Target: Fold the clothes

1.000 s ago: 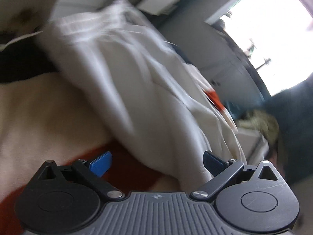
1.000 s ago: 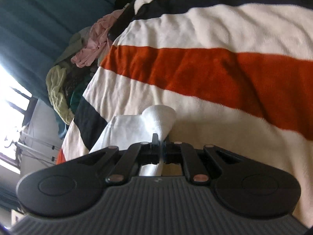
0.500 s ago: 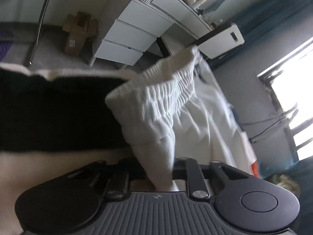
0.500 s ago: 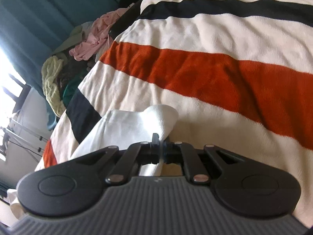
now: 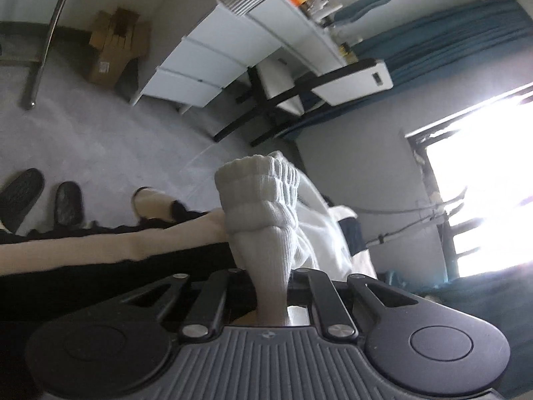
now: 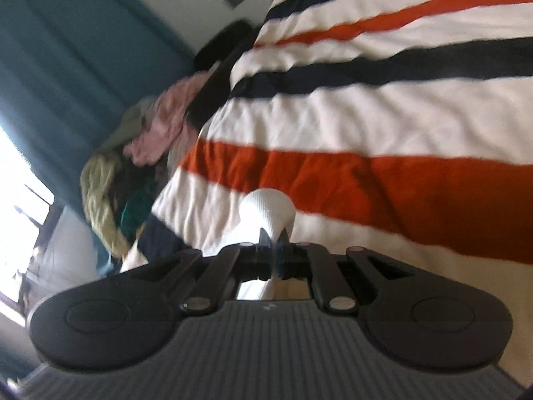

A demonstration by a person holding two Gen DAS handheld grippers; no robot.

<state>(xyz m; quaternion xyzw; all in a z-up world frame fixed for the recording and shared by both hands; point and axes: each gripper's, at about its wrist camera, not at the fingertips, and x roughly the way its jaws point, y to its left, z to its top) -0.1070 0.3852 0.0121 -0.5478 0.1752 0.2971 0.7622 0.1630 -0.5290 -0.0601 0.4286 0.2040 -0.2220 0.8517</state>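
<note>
A white garment with a ribbed elastic band [image 5: 260, 200] rises out of my left gripper [image 5: 271, 286], whose jaws are closing onto the band and pinching it. The rest of the cloth trails off to the right over the bed's edge. In the right wrist view, another bunched part of the white garment [image 6: 269, 206] sticks up from my right gripper [image 6: 273, 246], which is shut on it. Under it lies the striped blanket [image 6: 399, 116] in cream, orange and dark bands. Neither gripper shows in the other's view.
Beyond the bed edge [image 5: 100, 243] lie grey floor, dark slippers [image 5: 20, 193], a cardboard box [image 5: 113, 46] and a white desk with drawers [image 5: 200, 66]. A heap of clothes [image 6: 156, 126] sits at the blanket's far left by a teal curtain [image 6: 66, 66].
My left gripper went from open beside the white garment to shut on its ribbed band, then lifted and swung toward the floor. The right gripper rose slightly, still gripping the cloth.
</note>
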